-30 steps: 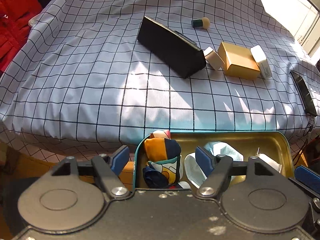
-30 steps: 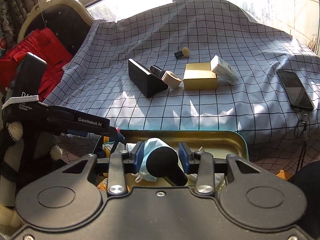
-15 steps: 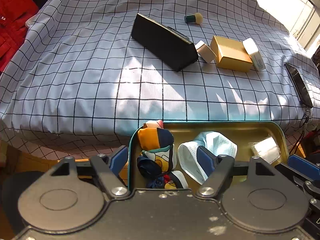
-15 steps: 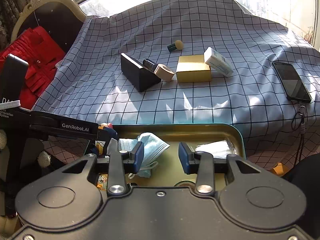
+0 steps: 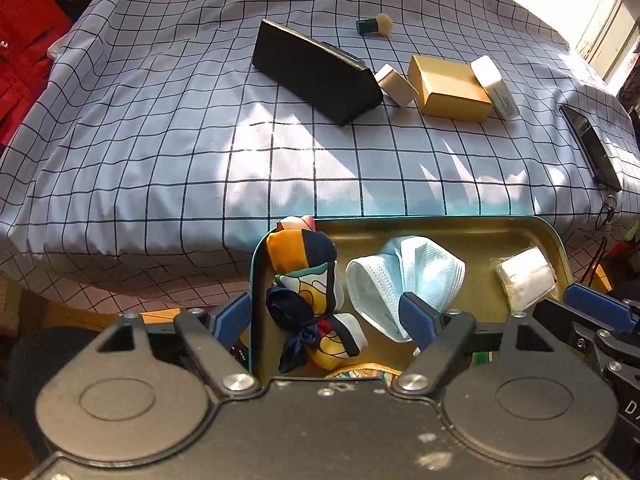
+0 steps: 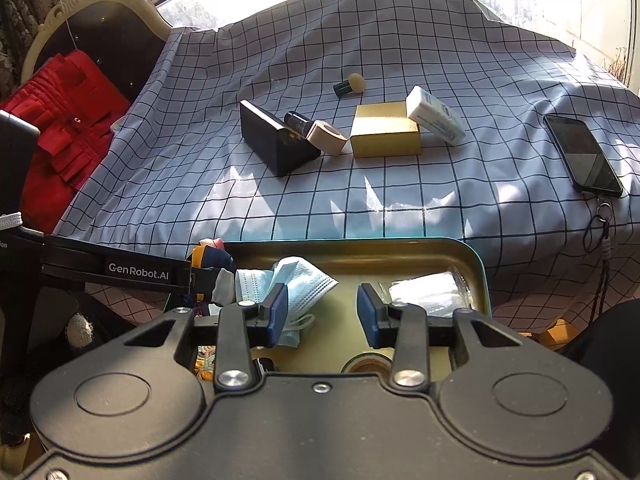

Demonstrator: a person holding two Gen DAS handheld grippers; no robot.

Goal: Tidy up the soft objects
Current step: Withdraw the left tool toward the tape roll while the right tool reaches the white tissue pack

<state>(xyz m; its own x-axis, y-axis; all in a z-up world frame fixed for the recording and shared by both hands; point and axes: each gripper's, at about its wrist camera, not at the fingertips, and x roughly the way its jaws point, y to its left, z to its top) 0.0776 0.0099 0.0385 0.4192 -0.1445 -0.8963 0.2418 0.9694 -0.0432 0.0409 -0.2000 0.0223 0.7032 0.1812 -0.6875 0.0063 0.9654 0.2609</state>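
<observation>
A teal-rimmed gold tin tray [image 5: 420, 222] [image 6: 478, 264] sits at the near edge of the checked cloth. In it lie a knotted orange, navy and white scarf [image 5: 308, 280] [image 6: 210, 262], a pale blue face mask [image 5: 404, 276] [image 6: 296, 280] and a white pad in clear wrap [image 5: 526, 276] [image 6: 428, 290]. My left gripper [image 5: 320, 316] is open and empty, its fingers astride the scarf. My right gripper [image 6: 322, 312] is open and empty above the tray's middle, beside the mask.
On the cloth [image 5: 280, 140] farther back lie a black wedge case [image 5: 316, 72] [image 6: 276, 142], a gold box [image 5: 450, 88] [image 6: 386, 130], a white box [image 6: 436, 120], a beige tube [image 6: 326, 136], a small sponge brush [image 6: 352, 84] and a phone [image 6: 582, 154]. A red garment [image 6: 64, 120] lies at left.
The right gripper let go of a dark round object it held one second ago and stands open. Both grippers have pulled back, so more of the tray shows.
</observation>
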